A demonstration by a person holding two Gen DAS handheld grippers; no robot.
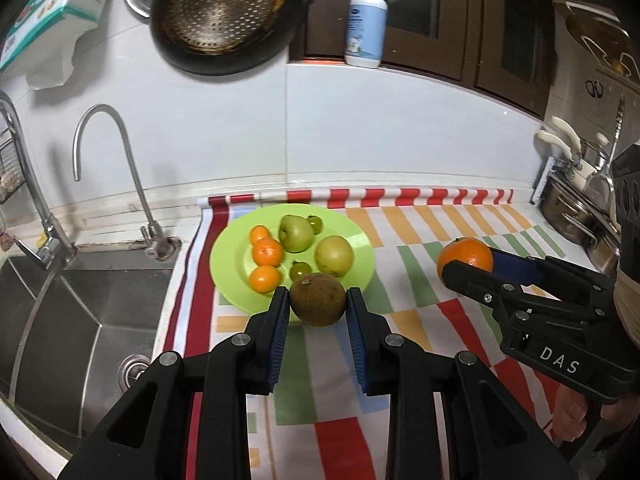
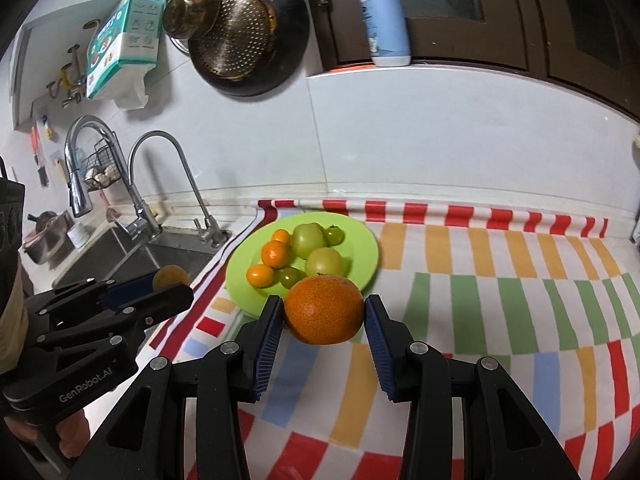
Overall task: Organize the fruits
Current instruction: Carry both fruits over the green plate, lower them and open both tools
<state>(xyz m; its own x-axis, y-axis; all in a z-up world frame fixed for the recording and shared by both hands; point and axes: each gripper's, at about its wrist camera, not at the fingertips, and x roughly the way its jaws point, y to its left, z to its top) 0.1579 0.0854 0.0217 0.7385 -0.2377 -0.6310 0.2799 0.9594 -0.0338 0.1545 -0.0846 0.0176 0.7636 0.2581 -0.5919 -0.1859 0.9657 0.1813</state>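
My left gripper [image 1: 318, 304] is shut on a brown, speckled round fruit [image 1: 317, 299], held in the air just in front of the green plate [image 1: 232, 264]. My right gripper [image 2: 324, 314] is shut on a large orange [image 2: 324, 309], also held above the cloth near the plate [image 2: 366, 252]. The plate carries three small oranges [image 1: 267, 251], two pale green apples [image 1: 334, 255] and two small green tomatoes [image 1: 301, 269]. In the left wrist view the right gripper [image 1: 466, 264] with its orange [image 1: 464, 258] is at the right. In the right wrist view the left gripper [image 2: 172, 284] with the brown fruit [image 2: 171, 276] is at the left.
A striped, checked cloth [image 1: 420, 292] covers the counter. A steel sink [image 1: 60, 320] with two taps [image 1: 120, 168] lies left of the plate. Pots [image 1: 576, 216] stand at the far right. A pan and strainer [image 2: 248, 36] hang on the wall; a soap bottle [image 1: 366, 20] stands on the ledge.
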